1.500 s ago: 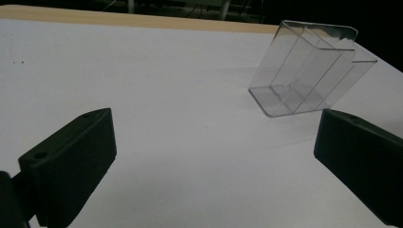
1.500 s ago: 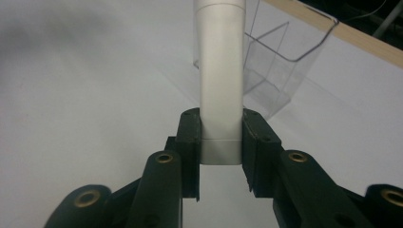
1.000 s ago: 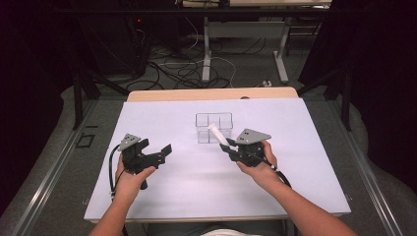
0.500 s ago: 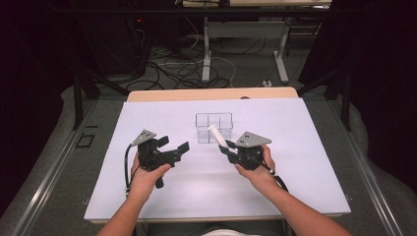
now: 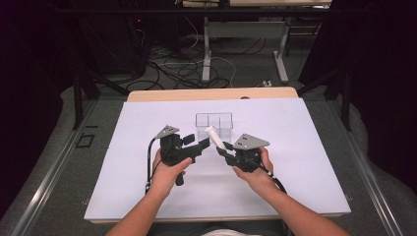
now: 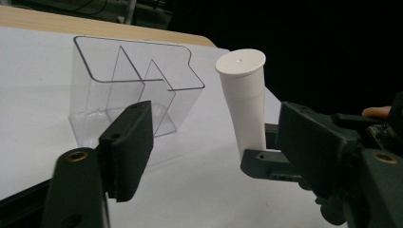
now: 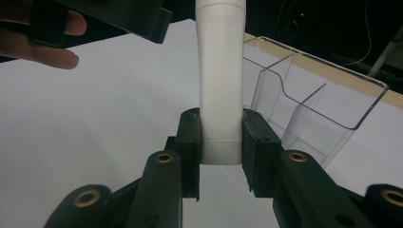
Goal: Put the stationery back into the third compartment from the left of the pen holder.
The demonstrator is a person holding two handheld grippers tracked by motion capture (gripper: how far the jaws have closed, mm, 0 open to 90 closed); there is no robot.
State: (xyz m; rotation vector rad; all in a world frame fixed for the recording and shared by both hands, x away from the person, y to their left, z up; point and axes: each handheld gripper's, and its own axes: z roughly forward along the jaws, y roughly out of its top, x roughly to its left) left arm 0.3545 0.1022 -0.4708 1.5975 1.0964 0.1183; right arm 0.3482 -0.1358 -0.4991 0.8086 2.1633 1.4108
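A white capped tube [image 5: 215, 136] slants up from my right gripper [image 5: 222, 149], which is shut on its lower end [image 7: 221, 142]. The tube [image 7: 221, 71] rises straight between the pads [image 7: 190, 142]. My left gripper [image 5: 196, 142] is close on the tube's left, pointing at it. Its jaws have just been closing. In the left gripper view the tube [image 6: 243, 104] stands a little beyond the gap of my left gripper [image 6: 221, 137], untouched by the pads [image 6: 133, 137]. A clear plastic divided organizer [image 5: 214, 125] stands just behind, with its compartments [image 6: 128, 85] empty.
A white sheet [image 5: 295, 147] covers the wooden table [image 5: 211, 94]. The organizer [image 7: 304, 114] is close to the right of the tube in the right gripper view. Cables and table legs lie on the floor beyond the far edge.
My left gripper has moved right toward the tube and its jaws have narrowed. The right gripper and the tube have kept still.
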